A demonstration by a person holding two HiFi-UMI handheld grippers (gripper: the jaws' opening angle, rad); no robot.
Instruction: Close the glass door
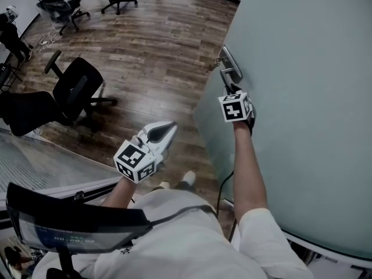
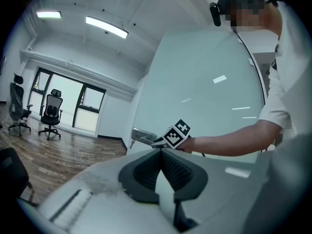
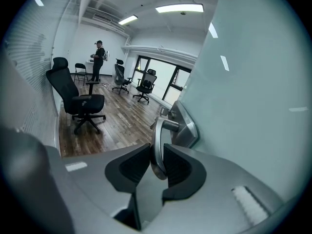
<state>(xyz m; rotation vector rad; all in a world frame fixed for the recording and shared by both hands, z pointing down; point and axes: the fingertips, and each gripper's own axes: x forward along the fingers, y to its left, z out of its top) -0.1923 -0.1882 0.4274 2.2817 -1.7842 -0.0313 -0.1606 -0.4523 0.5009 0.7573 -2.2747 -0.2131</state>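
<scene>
Had the right gripper (image 3: 157,168) clamped on the lever handle (image 3: 157,138) of the glass door (image 1: 302,97) (frosted, standing at the right), pads seemingly touching both sides. Held the left gripper (image 2: 161,154) pinched together on nothing, over the wood floor (image 1: 145,51).

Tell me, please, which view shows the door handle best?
The right gripper view: the door handle sits large at centre, clamped in the right gripper. The head and left gripper views show it small, distant.

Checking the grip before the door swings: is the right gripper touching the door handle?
Touching. The right gripper view shows the right gripper closed on the door handle, with a pad pressed against each side of the metal lever.
</scene>
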